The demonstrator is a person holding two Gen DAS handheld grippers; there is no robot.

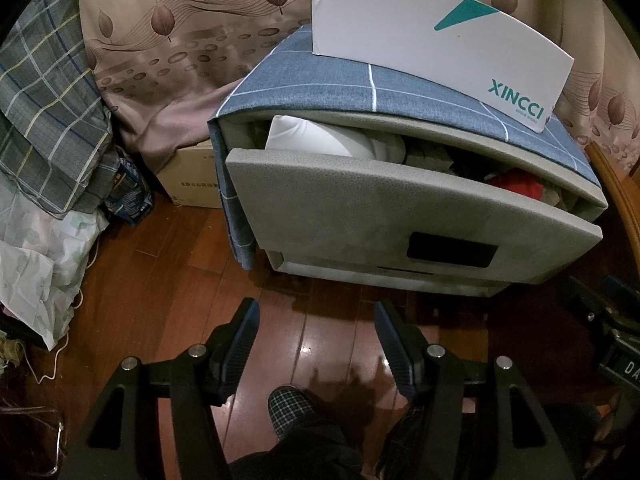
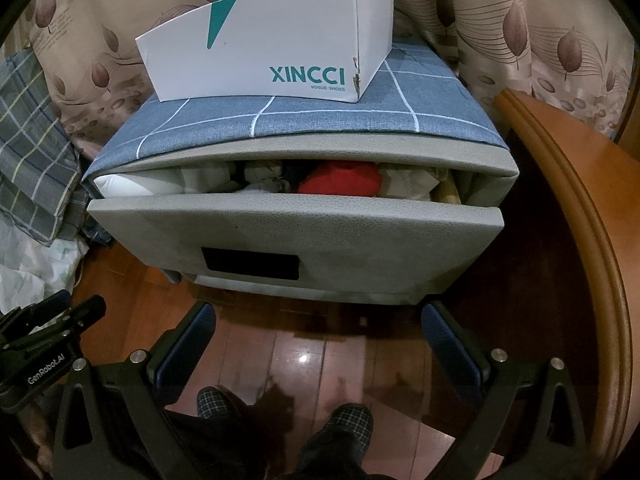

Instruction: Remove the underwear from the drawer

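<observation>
A grey drawer [image 1: 360, 208] [image 2: 296, 236] of a small cabinet stands pulled partly out, with a dark handle slot [image 1: 452, 250] [image 2: 250, 263] in its front. Inside lie crumpled clothes: a red garment [image 2: 340, 178] [image 1: 516, 186], white fabric [image 1: 320, 138] [image 2: 132, 186] and dark pieces. My left gripper [image 1: 316, 312] is open and empty above the floor in front of the drawer. My right gripper [image 2: 318, 316] is open and empty, also in front of the drawer and below its handle slot.
A white XINCCI shoe box [image 2: 264, 56] [image 1: 432, 40] rests on the cabinet's blue checked cover [image 2: 280, 120]. A leaf-print curtain hangs behind. Plaid bedding [image 1: 44, 120] and a cardboard box [image 1: 192, 180] lie left. A wooden furniture edge [image 2: 576, 200] curves at right. My slippered feet [image 2: 344, 420] stand below.
</observation>
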